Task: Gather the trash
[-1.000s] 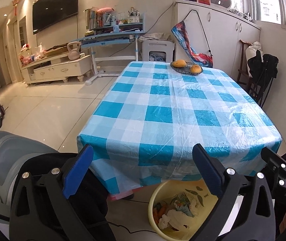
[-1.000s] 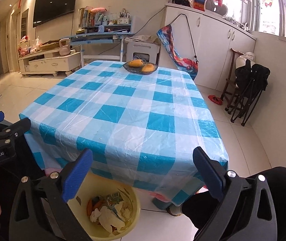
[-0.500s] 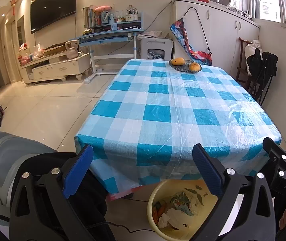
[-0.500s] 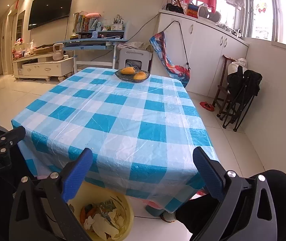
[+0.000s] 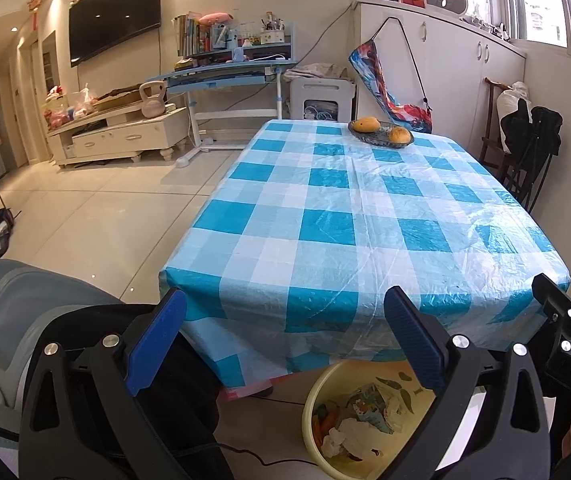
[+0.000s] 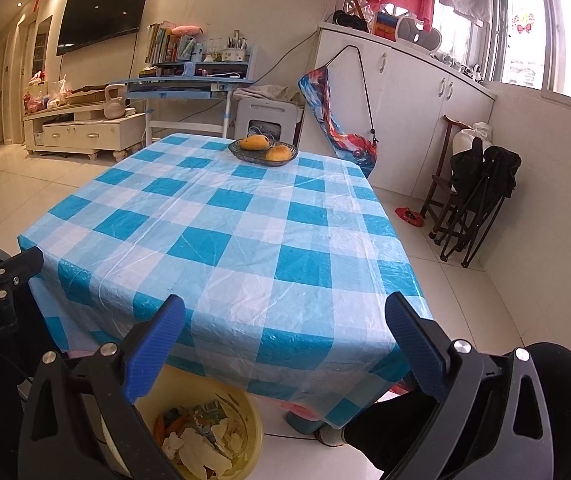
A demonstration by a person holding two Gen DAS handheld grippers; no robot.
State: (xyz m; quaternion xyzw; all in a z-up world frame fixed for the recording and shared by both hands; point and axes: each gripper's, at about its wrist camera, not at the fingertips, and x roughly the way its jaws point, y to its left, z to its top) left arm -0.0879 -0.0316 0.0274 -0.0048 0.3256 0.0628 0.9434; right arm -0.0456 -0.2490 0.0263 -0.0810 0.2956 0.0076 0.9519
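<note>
Both your tools hang spread and empty over the trash bin.
Your left gripper point(image 5: 285, 340) sits nearer the round yellow plastic basin point(image 5: 313, 396) of crumpled paper scraps point(image 5: 349, 436) below the glossy blue-checked tablecloth point(image 5: 349, 216); your right gripper point(image 6: 285, 336) gapes beside it, holding nothing.

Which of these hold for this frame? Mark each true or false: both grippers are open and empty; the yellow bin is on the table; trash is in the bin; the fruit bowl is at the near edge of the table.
1. Both the left gripper and the right gripper are open and empty. True.
2. The yellow bin stands on the table. False: it is on the floor by the table's near edge.
3. The bin holds trash. True.
4. The fruit bowl sits at the table's near edge. False: it is at the far end.
</note>
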